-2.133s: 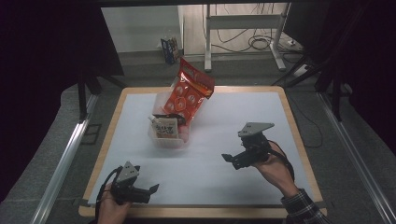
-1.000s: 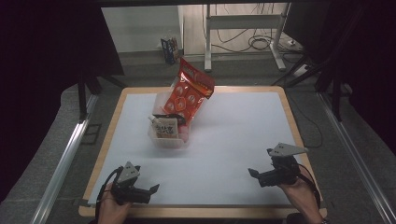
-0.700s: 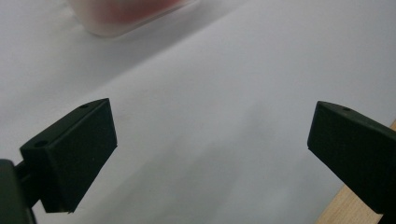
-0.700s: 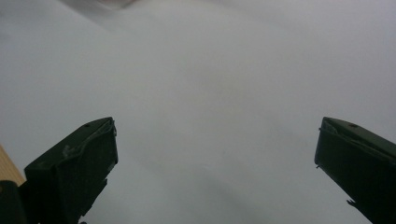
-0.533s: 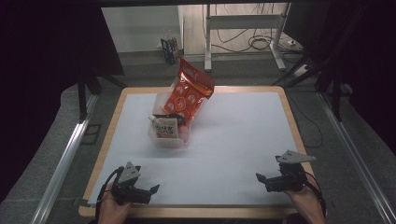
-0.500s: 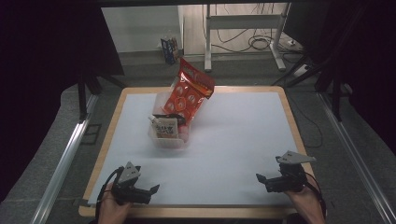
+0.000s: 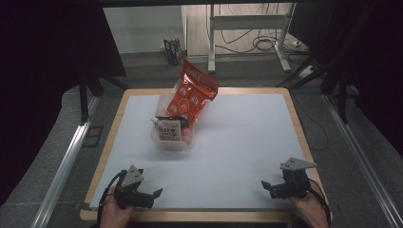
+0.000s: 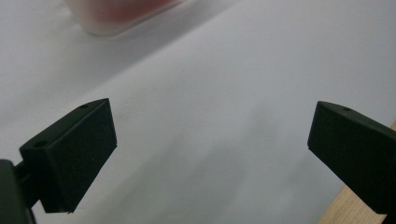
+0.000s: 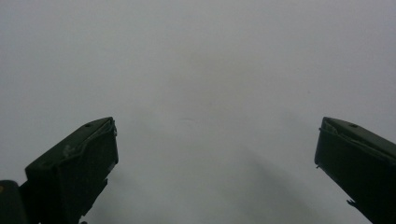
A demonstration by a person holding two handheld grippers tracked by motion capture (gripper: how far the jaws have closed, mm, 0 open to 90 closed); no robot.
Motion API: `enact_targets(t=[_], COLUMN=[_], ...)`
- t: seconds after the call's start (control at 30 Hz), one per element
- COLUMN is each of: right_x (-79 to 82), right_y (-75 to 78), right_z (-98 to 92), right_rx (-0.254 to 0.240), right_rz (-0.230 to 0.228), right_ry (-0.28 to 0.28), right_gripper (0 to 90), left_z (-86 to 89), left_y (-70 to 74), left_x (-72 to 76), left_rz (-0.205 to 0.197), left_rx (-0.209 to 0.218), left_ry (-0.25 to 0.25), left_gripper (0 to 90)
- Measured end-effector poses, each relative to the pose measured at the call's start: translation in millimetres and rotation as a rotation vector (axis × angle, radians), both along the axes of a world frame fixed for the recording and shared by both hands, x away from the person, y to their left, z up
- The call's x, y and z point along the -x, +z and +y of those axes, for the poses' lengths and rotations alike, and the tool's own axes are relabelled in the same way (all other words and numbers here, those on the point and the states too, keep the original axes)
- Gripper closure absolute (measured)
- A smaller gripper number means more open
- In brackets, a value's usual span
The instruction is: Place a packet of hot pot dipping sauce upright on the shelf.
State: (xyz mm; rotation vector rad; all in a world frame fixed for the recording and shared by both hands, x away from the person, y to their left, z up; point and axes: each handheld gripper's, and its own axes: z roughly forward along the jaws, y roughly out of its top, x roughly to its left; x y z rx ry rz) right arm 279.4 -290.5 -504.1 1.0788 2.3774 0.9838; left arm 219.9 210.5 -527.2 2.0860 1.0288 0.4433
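At the near edge of the table [image 7: 247, 137], the left gripper [image 7: 153, 193] and right gripper [image 7: 267, 185] rest low, well apart, jaws spread wide with nothing between them. Farther back, left of centre, a clear tub [image 7: 172, 137] holds 1 small packet [image 7: 168, 129] and a tall red bag [image 7: 192, 97] leaning out.
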Motion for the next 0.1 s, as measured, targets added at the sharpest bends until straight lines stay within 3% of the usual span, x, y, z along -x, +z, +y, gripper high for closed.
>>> enact_targets(t=[0.1], right_x=[-0.3], right_y=[-0.5], right_z=[0.0], right_rx=[0.001], right_rz=[0.001], right_ry=[0.003], right_gripper=[0.0], left_z=[-0.5], left_y=[0.2], left_x=[-0.3], left_rz=[-0.001], left_rx=[-0.003], left_ry=[-0.002], left_gripper=[1.3])
